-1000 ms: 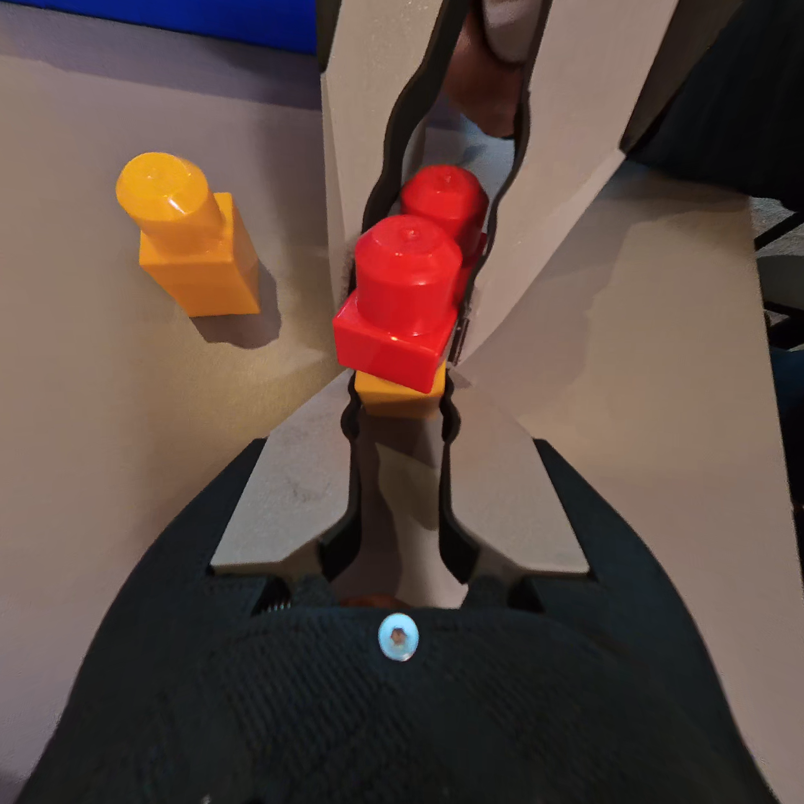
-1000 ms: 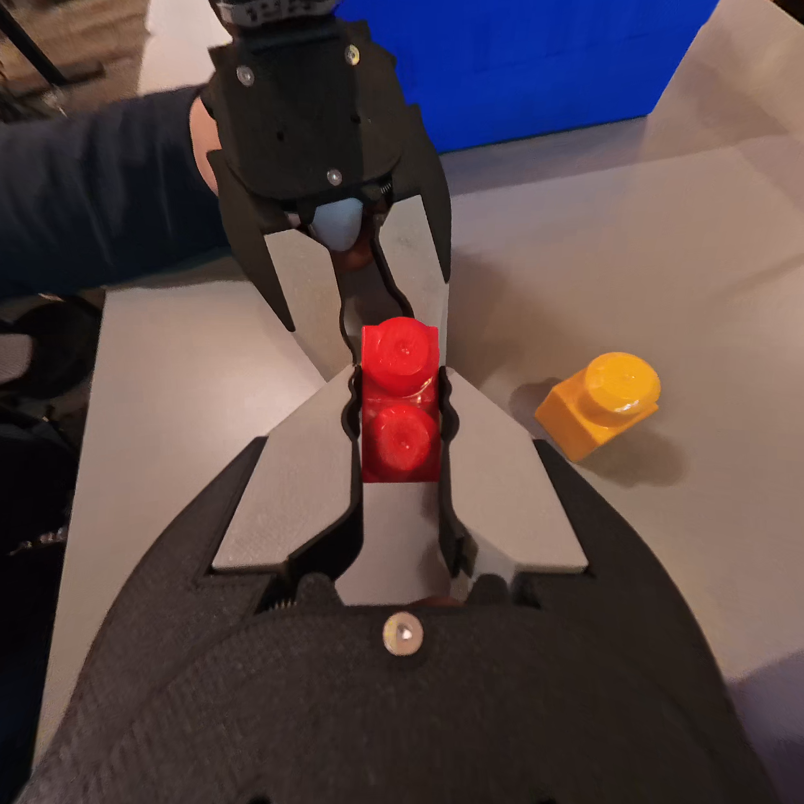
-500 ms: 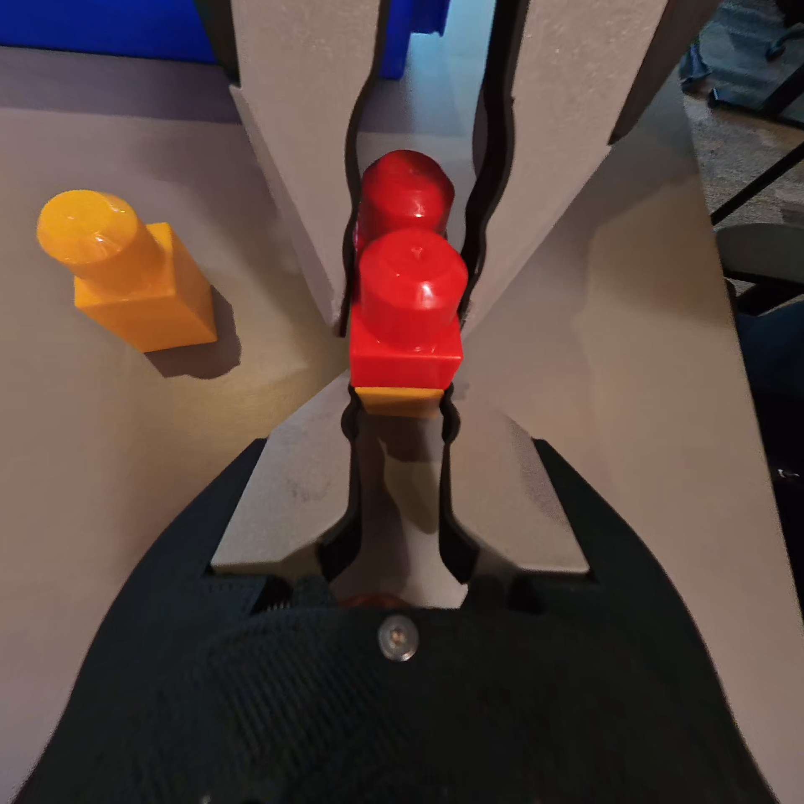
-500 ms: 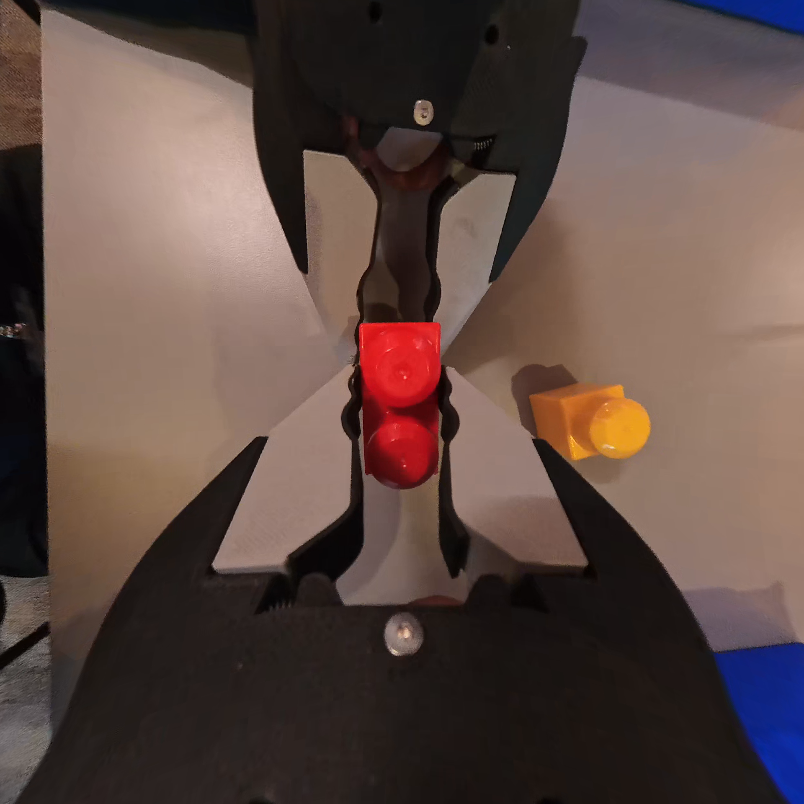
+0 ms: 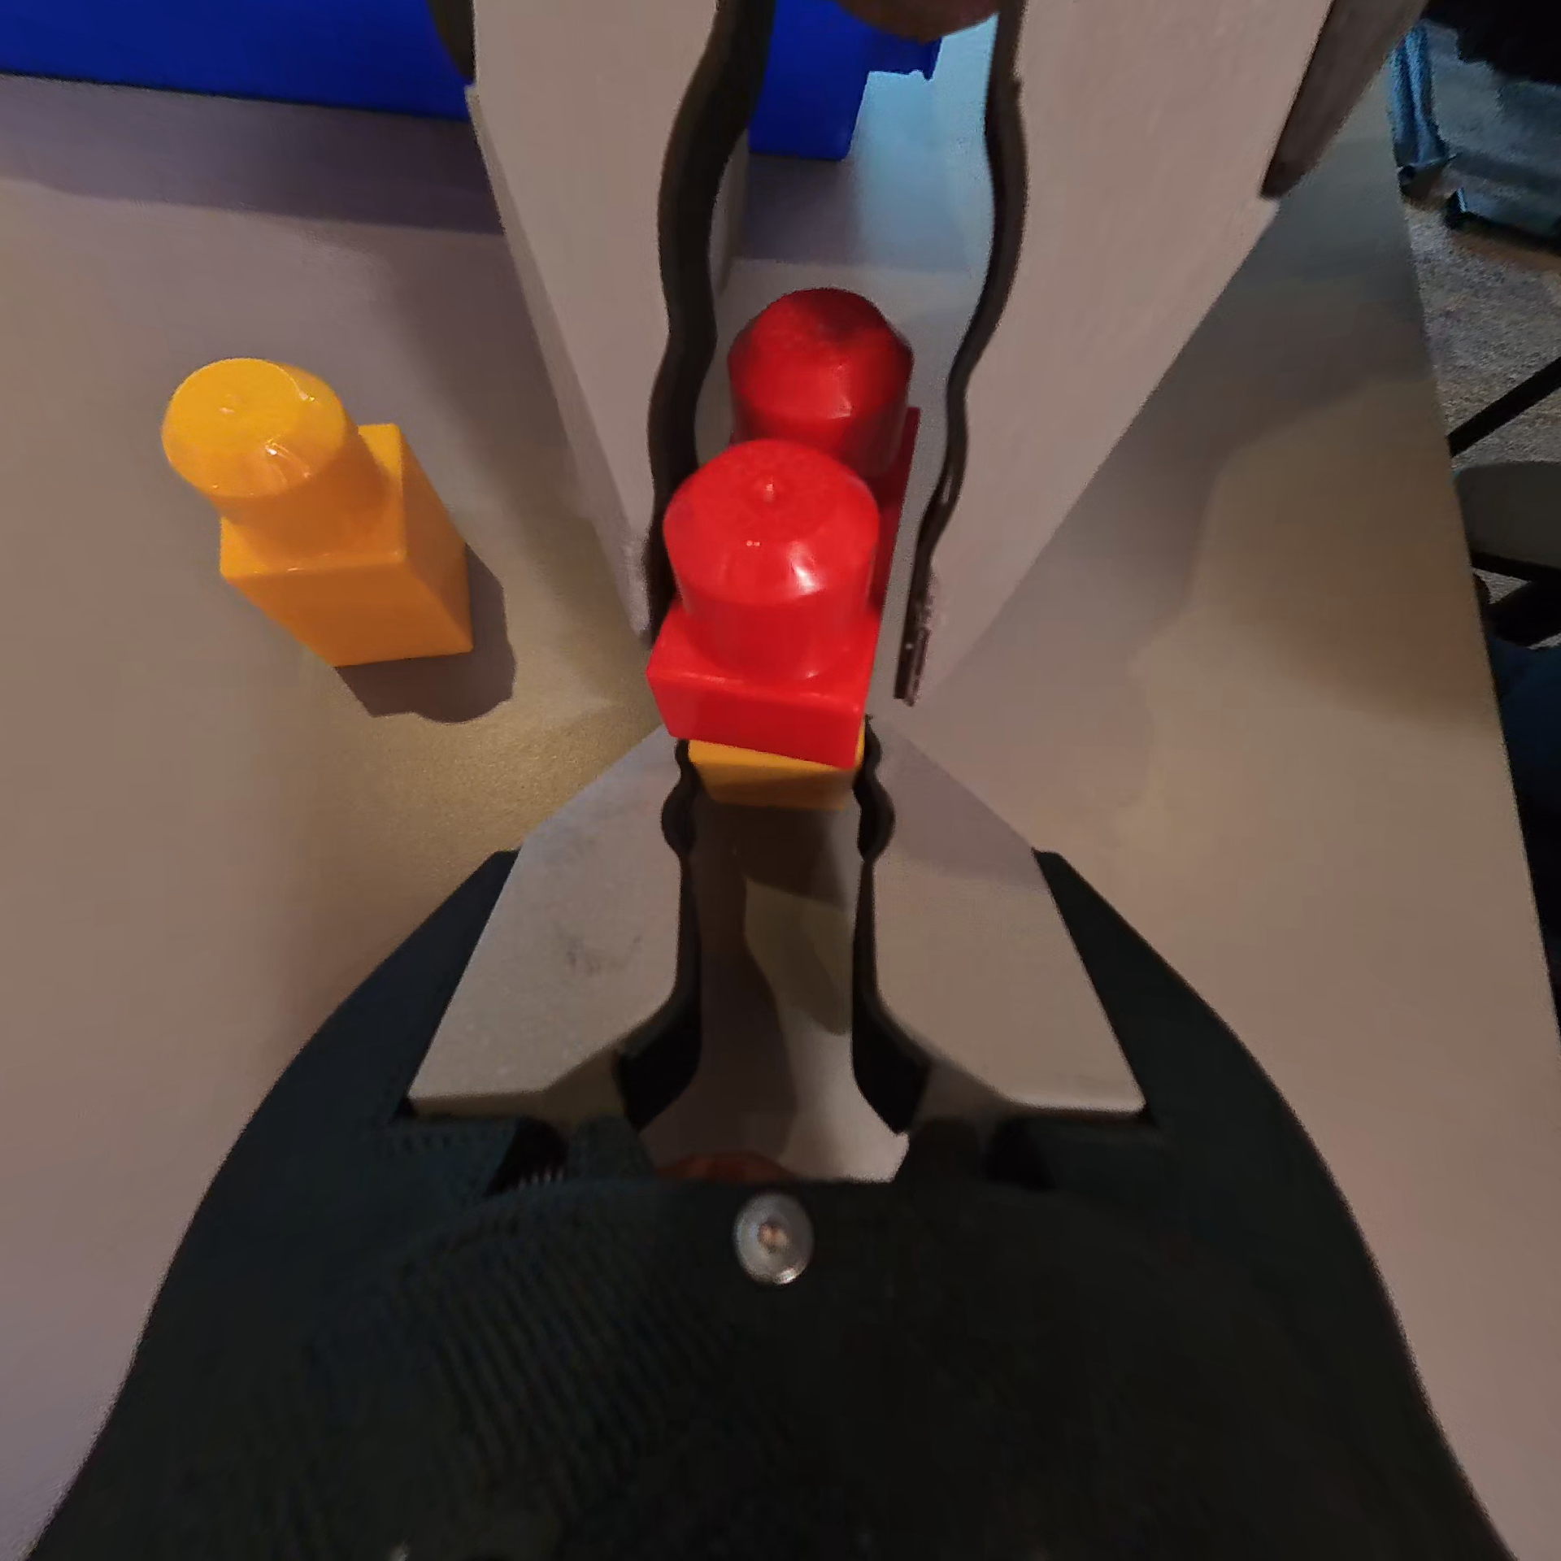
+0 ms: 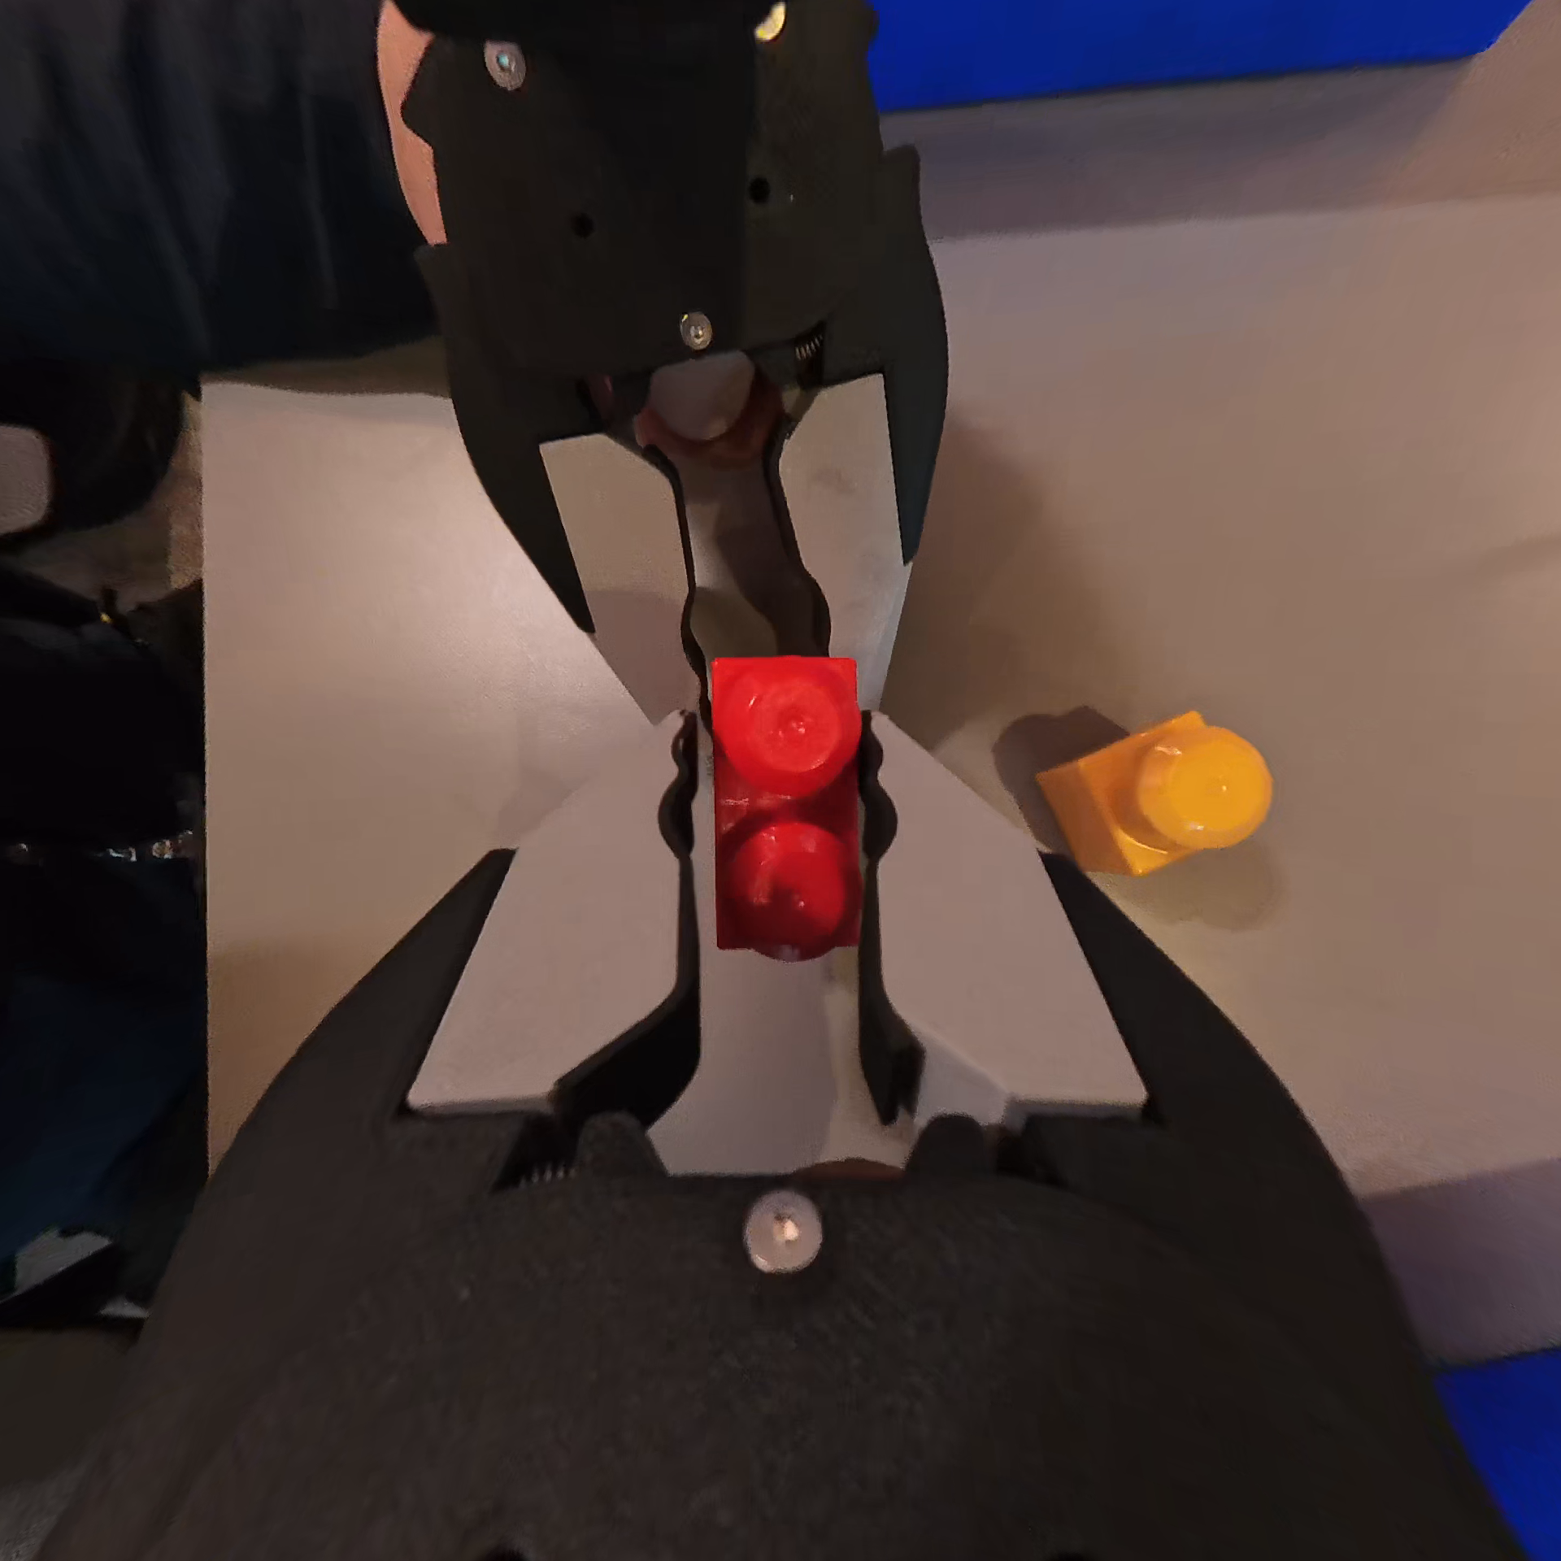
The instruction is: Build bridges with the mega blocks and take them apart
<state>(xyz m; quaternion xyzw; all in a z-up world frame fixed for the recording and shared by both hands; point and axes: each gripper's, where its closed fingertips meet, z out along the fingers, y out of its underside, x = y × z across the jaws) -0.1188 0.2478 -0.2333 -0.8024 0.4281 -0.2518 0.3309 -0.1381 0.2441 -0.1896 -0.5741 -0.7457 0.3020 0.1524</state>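
- The red two-stud block (image 5: 773, 591) sits on top of an orange block (image 5: 773, 781), of which only a sliver shows beneath its near end in the left wrist view. The two sets of tongs face each other from opposite ends of the pair.
- The left tongs (image 5: 773, 781) are part-closed at about one block's width, and their pads press the sides of the lower orange block.
- The right tongs (image 6: 781, 790) stand at about the same width, with the red block between their fingers. In the right wrist view the pads (image 6: 874, 785) lie against its long sides. In the left wrist view a thin gap seems to show on one side, so I judge this hold to be light rather than firm.
- The key relation is that the red block's long axis runs along the line between the two tongs, so each pair closes across the block's narrow width.
- The red block looks slightly tilted on the orange one, with its near edge askew, so the joint is probably partly loose.
- My reading is that the step in hand is separating or seating this joint. The next move calls for the left tongs to hold the base steady while the right tongs lift or press straight along the studs.
- A second orange block (image 5: 325, 524) stands alone on the table (image 5: 169, 845), to the left in the left wrist view and well apart from both tongs.
- A blue bin (image 5: 253, 51) lies at the far edge.
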